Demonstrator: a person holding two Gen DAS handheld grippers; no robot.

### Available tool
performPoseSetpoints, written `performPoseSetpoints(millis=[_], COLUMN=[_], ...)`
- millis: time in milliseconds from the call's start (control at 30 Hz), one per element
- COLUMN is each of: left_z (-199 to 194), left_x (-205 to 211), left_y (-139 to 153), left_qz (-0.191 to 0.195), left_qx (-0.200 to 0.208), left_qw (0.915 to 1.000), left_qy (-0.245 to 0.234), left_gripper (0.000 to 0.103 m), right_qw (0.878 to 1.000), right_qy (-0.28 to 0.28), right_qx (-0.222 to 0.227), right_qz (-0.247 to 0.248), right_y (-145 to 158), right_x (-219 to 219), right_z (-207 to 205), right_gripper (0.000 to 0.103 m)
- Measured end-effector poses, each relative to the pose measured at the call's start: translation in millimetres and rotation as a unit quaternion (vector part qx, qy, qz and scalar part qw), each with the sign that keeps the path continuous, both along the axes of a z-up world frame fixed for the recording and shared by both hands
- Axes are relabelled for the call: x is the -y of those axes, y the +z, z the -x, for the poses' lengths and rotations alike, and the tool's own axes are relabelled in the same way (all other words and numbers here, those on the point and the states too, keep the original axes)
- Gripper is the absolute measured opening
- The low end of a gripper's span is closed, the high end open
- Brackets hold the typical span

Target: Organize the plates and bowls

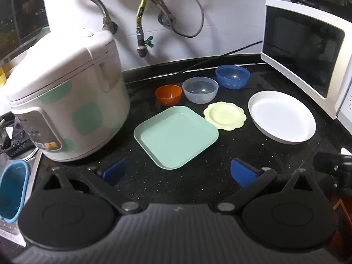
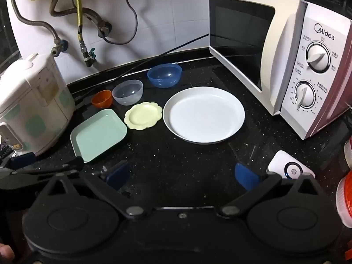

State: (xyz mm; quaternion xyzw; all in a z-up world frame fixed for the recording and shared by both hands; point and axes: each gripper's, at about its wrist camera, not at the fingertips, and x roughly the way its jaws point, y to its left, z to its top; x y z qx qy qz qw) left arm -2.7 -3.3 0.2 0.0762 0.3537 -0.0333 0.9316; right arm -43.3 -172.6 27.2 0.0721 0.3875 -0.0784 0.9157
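Three plates [image 1: 176, 135] and three bowls [image 1: 200, 89] lie apart on the dark surface [image 1: 198, 182]. Left hand-held gripper [image 1: 178, 173] and right hand-held gripper [image 2: 182, 176] hang wide open, empty. Probably light, rigid, slick plastic; best pinched at a rim.

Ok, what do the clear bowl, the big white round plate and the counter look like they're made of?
Clear bowl: likely plastic, frosted and translucent, since the dark counter shows through its wall. White round plate: smooth, slightly glossy, plastic or melamine; ceramic can't be ruled out. Counter: polished black stone, probably granite or a composite, with pale flecks and reflections.
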Motion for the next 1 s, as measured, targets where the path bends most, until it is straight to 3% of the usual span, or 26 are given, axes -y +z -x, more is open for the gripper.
performPoseSetpoints(millis=[100,1000], left_z=[-3.0,-3.7], left_x=[-10.8,-7.9], left_y=[-4.0,4.6], left_qz=[0.032,0.024], left_qx=[-0.021,-0.008], left_qw=[0.9993,0.9997], left_qy=[-0.002,0.003], left_gripper=[0.103,0.103], right_qw=[1.0,1.0], right_qy=[0.002,-0.003], right_qx=[-0.001,-0.002], right_qz=[-0.002,0.012], right_y=[-0.1,2.3], right_x=[0.3,-0.8], right_z=[0.9,-0.3], right_gripper=[0.103,0.103])
